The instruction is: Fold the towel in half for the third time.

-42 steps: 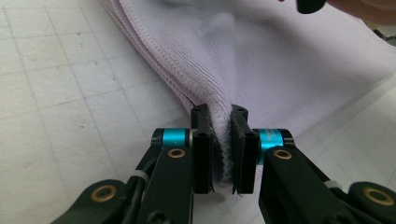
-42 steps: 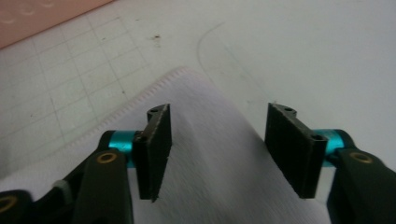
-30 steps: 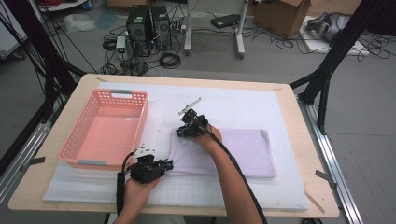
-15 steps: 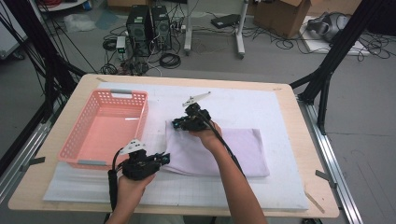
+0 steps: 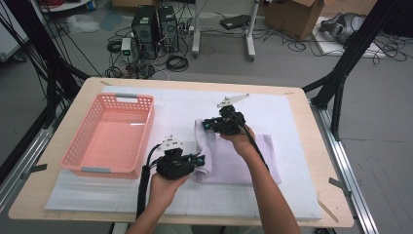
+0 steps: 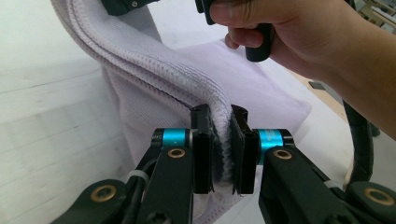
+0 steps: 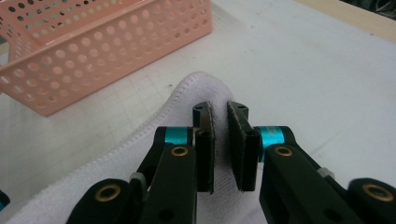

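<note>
Both clamped on towel (image 5: 229, 158) edge: left gripper (image 5: 197, 160) near, right gripper (image 5: 210, 125) far; uneven lifting could pull hem out, spoiling fold

A pale lilac towel (image 5: 238, 158), folded, lies flat beyond its left edge, which is pinched up between both grippers.

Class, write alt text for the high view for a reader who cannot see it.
Two hand-held tongs, the left tongs and right tongs, pinch the left edge of a white towel and lift it off a white mat. A pink basket sits to the left.
</note>
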A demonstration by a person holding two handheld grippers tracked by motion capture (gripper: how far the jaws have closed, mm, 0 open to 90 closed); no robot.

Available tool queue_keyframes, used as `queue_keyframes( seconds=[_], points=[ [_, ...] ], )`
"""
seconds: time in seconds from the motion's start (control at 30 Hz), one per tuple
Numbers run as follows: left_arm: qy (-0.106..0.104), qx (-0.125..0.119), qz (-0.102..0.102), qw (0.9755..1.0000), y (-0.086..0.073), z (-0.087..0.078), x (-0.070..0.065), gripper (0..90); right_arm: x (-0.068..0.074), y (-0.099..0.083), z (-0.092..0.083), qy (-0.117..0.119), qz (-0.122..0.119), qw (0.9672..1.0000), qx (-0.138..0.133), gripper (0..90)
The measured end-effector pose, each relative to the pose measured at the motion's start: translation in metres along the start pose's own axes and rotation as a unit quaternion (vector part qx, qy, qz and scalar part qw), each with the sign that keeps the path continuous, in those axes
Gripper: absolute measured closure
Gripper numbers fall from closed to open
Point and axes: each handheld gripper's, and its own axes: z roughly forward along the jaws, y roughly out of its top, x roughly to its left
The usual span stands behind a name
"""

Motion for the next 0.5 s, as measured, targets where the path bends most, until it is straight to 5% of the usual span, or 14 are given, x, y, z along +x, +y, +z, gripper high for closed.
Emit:
queue_keyframes(
  seconds=[0.5],
  points=[
    [-0.024, 0.035, 0.031, 0.9986, 0.011, 0.057, -0.032, 80.6, -0.033, -0.037, -0.048, -0.042, 0.032, 0.9986, -0.008, 81.1]
  ],
)
